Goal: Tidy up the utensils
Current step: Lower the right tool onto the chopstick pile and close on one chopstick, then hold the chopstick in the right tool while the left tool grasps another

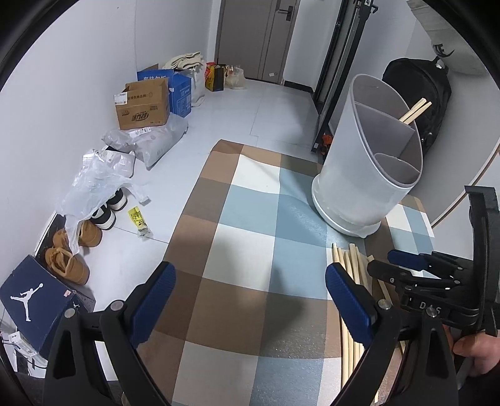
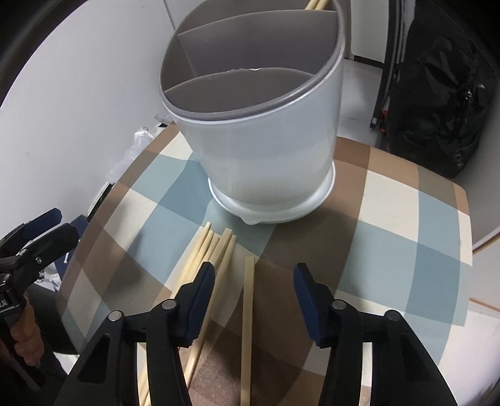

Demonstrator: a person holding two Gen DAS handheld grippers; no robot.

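Note:
A white utensil holder (image 1: 359, 175) (image 2: 265, 140) with grey dividers stands upright on the checked tablecloth (image 1: 243, 218) (image 2: 390, 234). Two chopsticks (image 1: 415, 111) (image 2: 315, 4) lean in its far compartment. Several loose chopsticks (image 1: 353, 265) (image 2: 212, 246) lie in a bundle in front of the holder. One single chopstick (image 2: 248, 312) lies apart to their right, between the jaws of my right gripper (image 2: 254, 274) (image 1: 386, 262); the pads stand off it on both sides, so it is open. My left gripper (image 1: 250, 271) (image 2: 64, 222) hangs open over bare cloth, left of the bundle.
A black backpack (image 1: 418, 93) (image 2: 437, 109) leans against the wall behind the table. On the floor to the left are cardboard boxes (image 1: 142, 104), plastic bags (image 1: 97, 184), shoes (image 1: 67, 259) and a dark blue shoe box (image 1: 34, 299). A door (image 1: 256, 37) is at the back.

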